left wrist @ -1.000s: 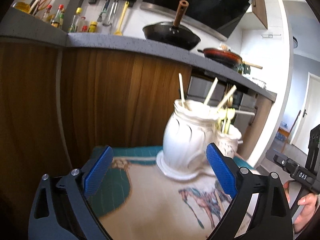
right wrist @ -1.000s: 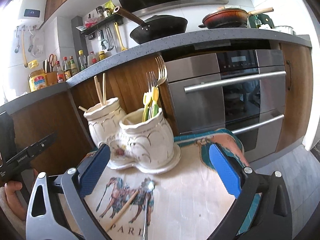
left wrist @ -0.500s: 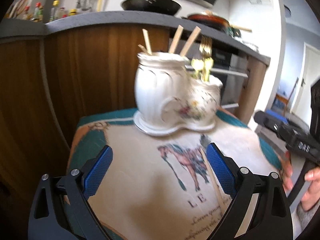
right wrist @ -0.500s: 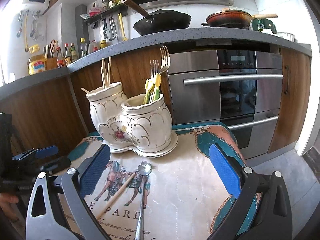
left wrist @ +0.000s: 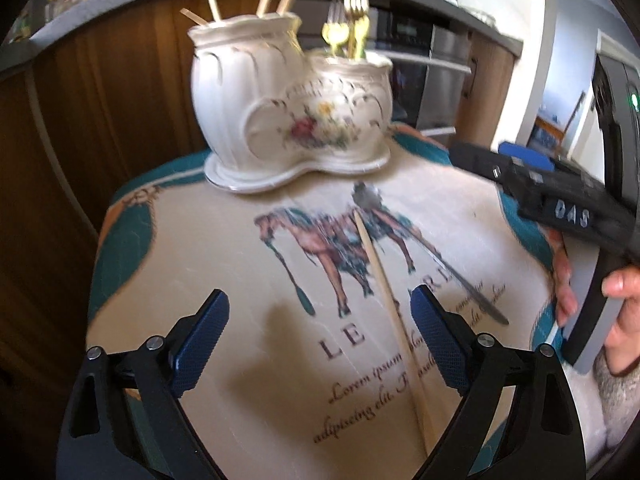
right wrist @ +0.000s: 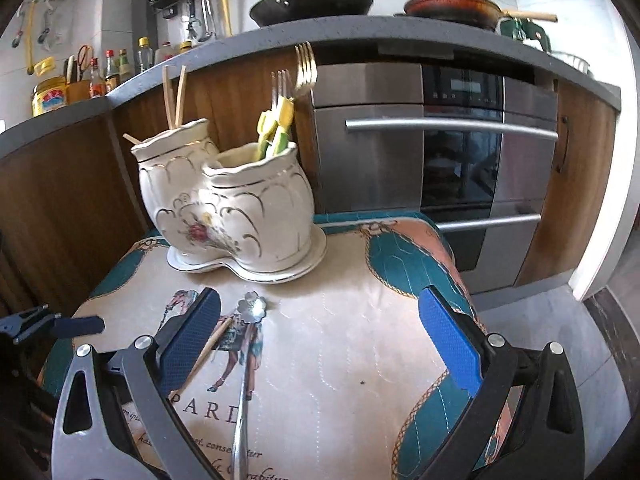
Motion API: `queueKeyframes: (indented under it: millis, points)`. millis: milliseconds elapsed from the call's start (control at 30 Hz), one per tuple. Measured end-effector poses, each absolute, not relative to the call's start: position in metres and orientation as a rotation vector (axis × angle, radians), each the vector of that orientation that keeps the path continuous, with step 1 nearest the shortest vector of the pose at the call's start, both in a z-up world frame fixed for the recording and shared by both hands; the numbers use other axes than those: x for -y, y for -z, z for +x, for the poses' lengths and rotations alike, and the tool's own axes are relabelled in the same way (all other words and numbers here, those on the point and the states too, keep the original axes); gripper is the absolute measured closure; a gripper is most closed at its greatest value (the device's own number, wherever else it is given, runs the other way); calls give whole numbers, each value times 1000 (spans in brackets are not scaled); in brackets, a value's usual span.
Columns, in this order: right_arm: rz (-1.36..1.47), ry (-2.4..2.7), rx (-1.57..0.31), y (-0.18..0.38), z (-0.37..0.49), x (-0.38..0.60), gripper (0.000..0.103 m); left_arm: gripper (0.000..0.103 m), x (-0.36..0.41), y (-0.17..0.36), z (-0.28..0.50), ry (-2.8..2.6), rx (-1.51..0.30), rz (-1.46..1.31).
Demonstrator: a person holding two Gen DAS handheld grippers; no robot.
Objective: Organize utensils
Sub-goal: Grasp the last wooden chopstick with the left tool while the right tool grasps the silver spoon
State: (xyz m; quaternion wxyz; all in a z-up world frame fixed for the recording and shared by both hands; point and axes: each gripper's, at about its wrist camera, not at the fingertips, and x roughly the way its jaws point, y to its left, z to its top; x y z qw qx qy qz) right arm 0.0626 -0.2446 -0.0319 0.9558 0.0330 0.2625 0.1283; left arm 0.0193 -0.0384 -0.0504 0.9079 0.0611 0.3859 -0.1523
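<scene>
Lying on the printed table mat [left wrist: 224,248], a wooden chopstick [left wrist: 380,276] and a metal spoon [right wrist: 244,364] had their long axes running from the near edge toward the ceramic holder [right wrist: 236,208] at the back. In the right wrist view the chopstick slanted up to the right, its tip almost meeting the spoon's flower-shaped bowl, which pointed at the holder. The near end of the chopstick was hidden behind a blue finger pad [right wrist: 192,340].

The left gripper [left wrist: 320,344] hovered with its fingers spread wide and nothing between them; the chopstick passed just inside its right-hand finger. The holder's left pot held upright wooden chopsticks [right wrist: 174,96], the right pot forks [right wrist: 294,80] with tines up and yellow-green handles. It stood on its own scalloped base near the mat's far edge, close to the wooden cabinet fronts [right wrist: 64,208].

The right gripper [right wrist: 320,344] was likewise spread and empty, the spoon lying between its fingers, nearer the left one. Bare mat stretched to the right of the spoon as far as the teal border. In the left wrist view motion blur softened the holder and the spoon's bowl, and the spoon's handle end was cut off in the right wrist view. A hand [left wrist: 616,320] gripped the right tool's handle at the edge.
</scene>
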Motion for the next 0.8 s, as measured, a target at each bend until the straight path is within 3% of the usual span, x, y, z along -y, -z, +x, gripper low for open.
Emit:
queueKeyframes:
  millis: [33, 267, 467, 533, 600, 800]
  points:
    - [70, -261, -537, 32, 63, 245, 5, 13, 41, 50, 18, 321, -805, 139]
    - [60, -284, -552, 34, 65, 243, 5, 42, 58, 55, 14, 371, -866, 216]
    - [49, -285, -547, 33, 64, 244, 5, 73, 74, 60, 11, 396, -917, 283]
    - [54, -285, -549, 33, 64, 246, 5, 77, 75, 60, 11, 400, -922, 286]
    - [52, -285, -553, 33, 64, 245, 5, 95, 76, 59, 11, 399, -921, 290]
    - [39, -332, -653, 37, 66, 239, 6, 97, 61, 60, 17, 360, -900, 264]
